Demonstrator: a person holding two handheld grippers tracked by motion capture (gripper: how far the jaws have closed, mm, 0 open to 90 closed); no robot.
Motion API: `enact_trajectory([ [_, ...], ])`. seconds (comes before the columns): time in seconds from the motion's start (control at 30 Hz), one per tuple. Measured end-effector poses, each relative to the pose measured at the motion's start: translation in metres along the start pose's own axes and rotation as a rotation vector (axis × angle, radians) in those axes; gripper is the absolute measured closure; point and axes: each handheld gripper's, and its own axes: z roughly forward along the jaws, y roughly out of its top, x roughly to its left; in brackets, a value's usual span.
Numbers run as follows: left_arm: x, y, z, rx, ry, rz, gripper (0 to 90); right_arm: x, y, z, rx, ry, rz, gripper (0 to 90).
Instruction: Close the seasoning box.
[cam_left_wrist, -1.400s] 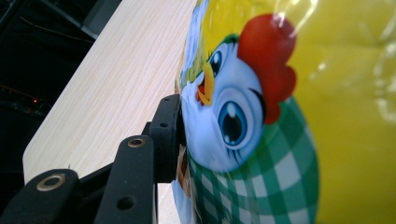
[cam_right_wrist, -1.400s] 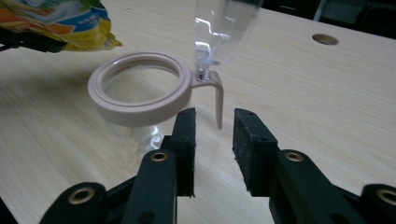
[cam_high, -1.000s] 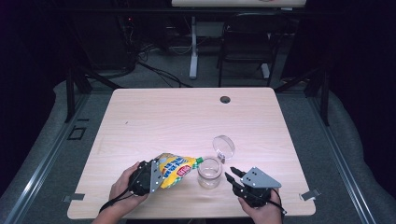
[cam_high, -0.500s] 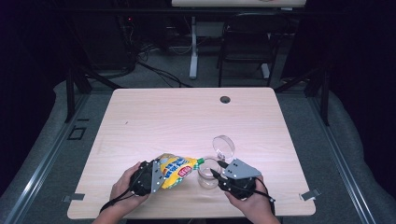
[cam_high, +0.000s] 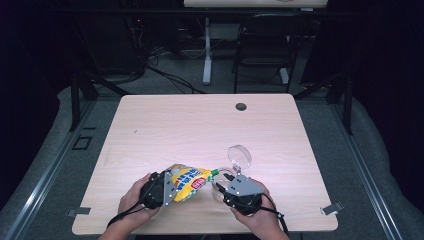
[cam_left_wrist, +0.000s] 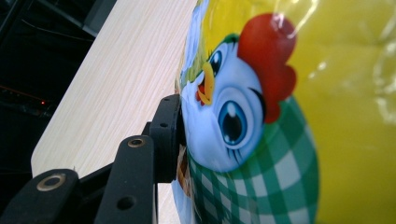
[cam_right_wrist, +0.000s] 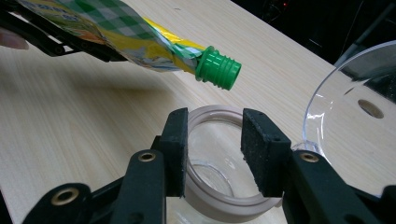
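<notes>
Pouch (cam_high: 188, 181), yellow with a green spout (cam_right_wrist: 218, 68), lies lower-centre of the high view, long axis running left-right, spout aimed right toward the glass jar (cam_right_wrist: 219, 154). Left gripper (cam_high: 167, 188) clamps the pouch; right gripper (cam_high: 223, 185) straddles the jar rim, jaws parted.

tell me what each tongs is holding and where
Left tongs clamp the pouch at its back end, away from the green spout. Right tongs straddle the jar rim; whether they grip it is unclear.

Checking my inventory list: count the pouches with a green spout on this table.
1. The yellow pouch is held in the left gripper, its green spout tilted above the open clear jar at the right gripper.
</notes>
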Motion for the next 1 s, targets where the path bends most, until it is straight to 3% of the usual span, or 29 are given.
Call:
enact_trajectory([
  [0.23,-0.003,0.002,0.000,0.004,0.014,0.016,59.8,0.000,-0.002,0.000,-0.002,0.001,0.014,61.4],
  [0.5,-0.006,0.005,-0.001,-0.004,0.025,0.053,59.8,0.005,-0.001,0.001,-0.009,-0.003,-0.005,60.2],
  [1.0,-0.011,0.009,0.001,0.000,0.017,0.074,59.8,0.002,-0.001,0.001,-0.019,-0.014,-0.007,57.2],
])
